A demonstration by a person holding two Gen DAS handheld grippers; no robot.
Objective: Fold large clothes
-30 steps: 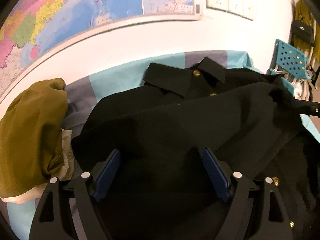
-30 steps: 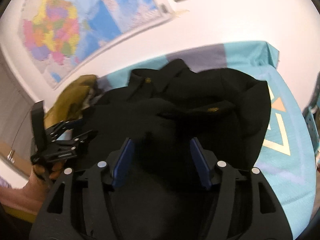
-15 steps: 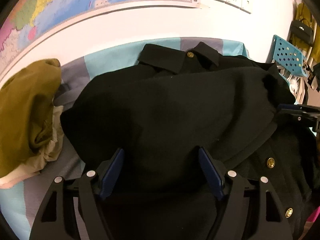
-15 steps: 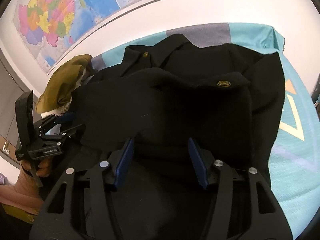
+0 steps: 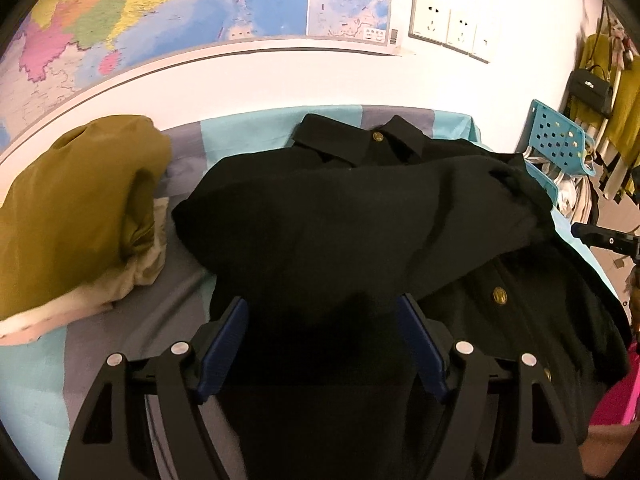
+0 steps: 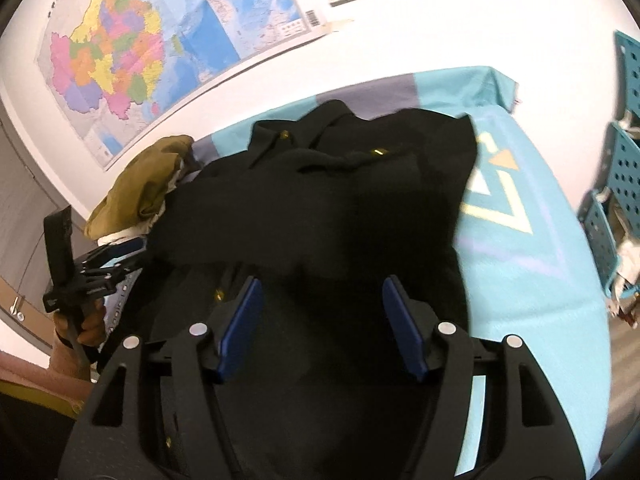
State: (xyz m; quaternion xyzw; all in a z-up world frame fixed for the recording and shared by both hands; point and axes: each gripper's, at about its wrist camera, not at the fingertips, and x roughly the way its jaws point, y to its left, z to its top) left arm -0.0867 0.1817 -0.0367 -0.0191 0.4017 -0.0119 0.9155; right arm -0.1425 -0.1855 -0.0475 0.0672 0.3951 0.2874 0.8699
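Across the bed, a turquoise and grey sheet covers the surface up to the white wall, where a coloured map hangs. On that sheet lies the black coat, spread over most of the middle, its collar at the far end against the wall, a flap of it folded over the body and brass buttons showing on the right front. Left of the coat, just beside it, sits a bundle of olive-green clothing on a pale garment. At the far right a blue perforated rack stands off the bed. Nearest the camera, the left gripper hovers over the coat's near part, blue pads wide apart, pressing on nothing. The right gripper is likewise over the dark cloth, its jaws opening, with no fabric pinched between the pads.
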